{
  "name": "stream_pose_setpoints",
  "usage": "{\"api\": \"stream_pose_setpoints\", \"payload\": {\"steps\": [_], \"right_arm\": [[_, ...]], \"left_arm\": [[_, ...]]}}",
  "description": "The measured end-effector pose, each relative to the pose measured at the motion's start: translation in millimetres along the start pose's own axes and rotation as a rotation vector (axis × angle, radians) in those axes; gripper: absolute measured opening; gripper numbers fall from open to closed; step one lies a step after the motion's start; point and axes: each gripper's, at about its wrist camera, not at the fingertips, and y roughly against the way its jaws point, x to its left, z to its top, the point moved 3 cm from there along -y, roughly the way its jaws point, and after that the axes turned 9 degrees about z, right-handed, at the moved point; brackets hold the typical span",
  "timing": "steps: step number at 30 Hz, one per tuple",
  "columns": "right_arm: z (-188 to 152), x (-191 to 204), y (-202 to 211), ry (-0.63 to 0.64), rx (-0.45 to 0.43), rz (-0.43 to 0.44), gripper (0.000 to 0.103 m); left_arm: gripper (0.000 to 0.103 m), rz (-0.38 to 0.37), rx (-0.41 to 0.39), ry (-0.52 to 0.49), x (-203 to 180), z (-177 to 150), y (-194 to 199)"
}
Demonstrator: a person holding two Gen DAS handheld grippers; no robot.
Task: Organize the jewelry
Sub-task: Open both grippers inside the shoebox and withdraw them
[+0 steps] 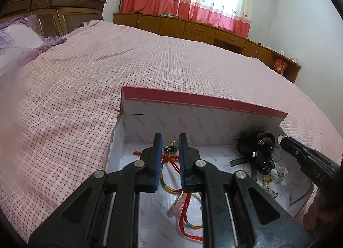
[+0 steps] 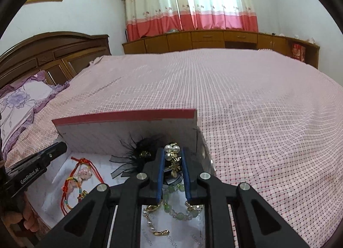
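Note:
An open cardboard box [image 1: 205, 117] with a red-edged lid [image 2: 128, 117] lies on the bed. Inside lie a red cord bracelet [image 1: 171, 162], a rainbow cord bracelet [image 1: 190, 224], a black feather hair clip [image 1: 255, 147] and gold-and-pearl pieces [image 1: 272, 181]. My left gripper [image 1: 169, 138] hovers over the red cords, jaws slightly apart, holding nothing. My right gripper [image 2: 173, 151] hovers over the box's right side with a pearl-and-gold earring [image 2: 172, 154] between its jaws; whether they pinch it is unclear. A green bead bracelet [image 2: 178, 203] and a pearl chain [image 2: 151, 220] lie below it.
The pink checked bedspread [image 1: 150, 65] stretches around the box. A purple floral pillow [image 2: 19, 100] and wooden headboard [image 2: 53, 55] are at the left. Low wooden cabinets [image 2: 214, 37] and curtains [image 2: 190, 1] stand beyond the bed.

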Motion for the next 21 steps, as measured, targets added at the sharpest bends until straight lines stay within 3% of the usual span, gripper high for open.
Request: {"api": "stream_pose_setpoints", "payload": {"steps": [3, 5, 21], "right_arm": [[0, 0, 0, -0.013, 0.005, 0.002, 0.02], [2, 2, 2, -0.01, 0.002, -0.001, 0.029], [20, 34, 86, -0.001, -0.081, 0.047, 0.032]], "left_arm": [[0.02, 0.006, 0.014, -0.002, -1, 1, 1], [0.026, 0.01, 0.014, -0.007, -1, 2, 4], [0.028, -0.005, 0.004, -0.002, 13, 3, 71]]}}
